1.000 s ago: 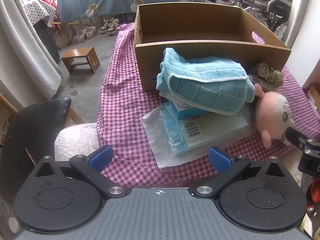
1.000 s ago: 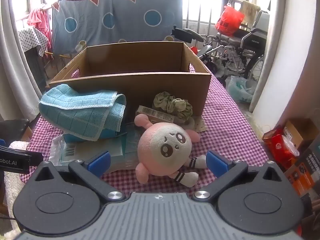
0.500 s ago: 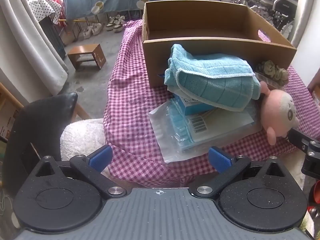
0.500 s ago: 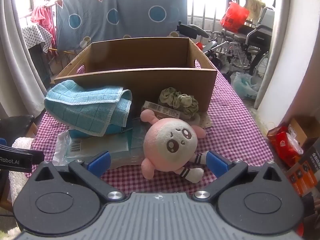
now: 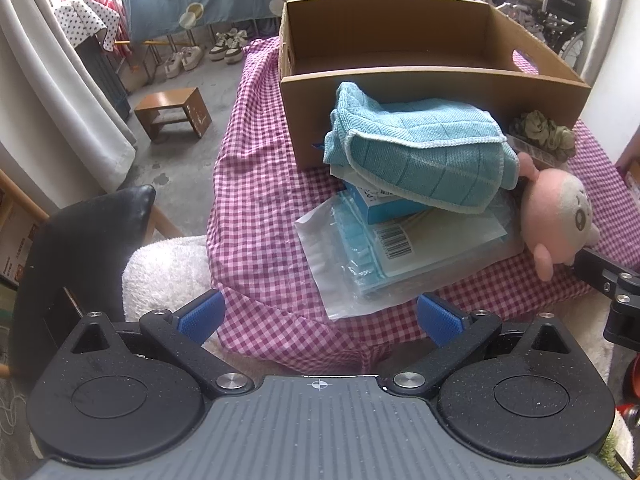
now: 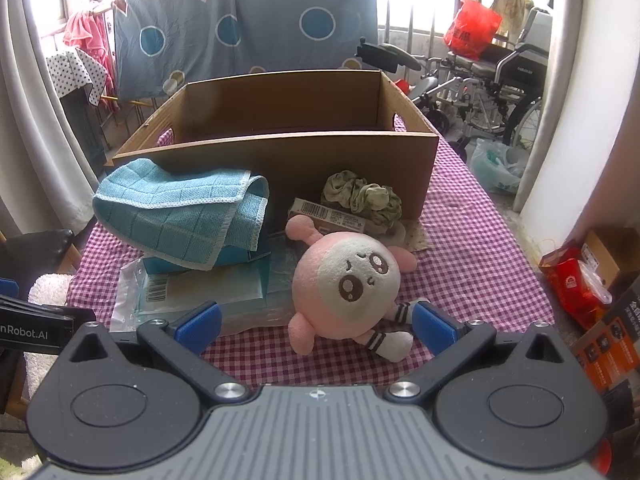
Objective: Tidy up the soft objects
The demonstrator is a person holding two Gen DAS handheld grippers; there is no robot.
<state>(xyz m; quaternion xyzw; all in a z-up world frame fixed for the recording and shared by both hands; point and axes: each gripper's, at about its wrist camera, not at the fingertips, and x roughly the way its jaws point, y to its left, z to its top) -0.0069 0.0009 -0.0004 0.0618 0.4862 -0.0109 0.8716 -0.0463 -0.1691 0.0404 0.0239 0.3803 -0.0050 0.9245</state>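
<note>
A folded blue towel (image 5: 420, 156) (image 6: 180, 212) lies on a blue packet and a clear plastic bag (image 5: 384, 256) in front of an open cardboard box (image 5: 400, 80) (image 6: 280, 152). A pink plush doll (image 6: 348, 284) (image 5: 556, 212) lies on the checked tablecloth. A green scrunchie (image 6: 360, 196) (image 5: 544, 132) rests against the box. My left gripper (image 5: 320, 316) is open and empty, before the table's near edge. My right gripper (image 6: 316, 324) is open and empty, its fingers either side of the doll's lower body.
The table has a pink checked cloth (image 5: 256, 184). A black chair (image 5: 80, 248) with a white cushion (image 5: 168, 268) stands at the left. A wooden stool (image 5: 172, 112) is on the floor. Wheelchairs (image 6: 500, 92) and boxes (image 6: 592, 272) are at the right.
The left gripper has pulled back and to the left, so the table looks further off. The right gripper has risen slightly and shifted left. Both stay open.
</note>
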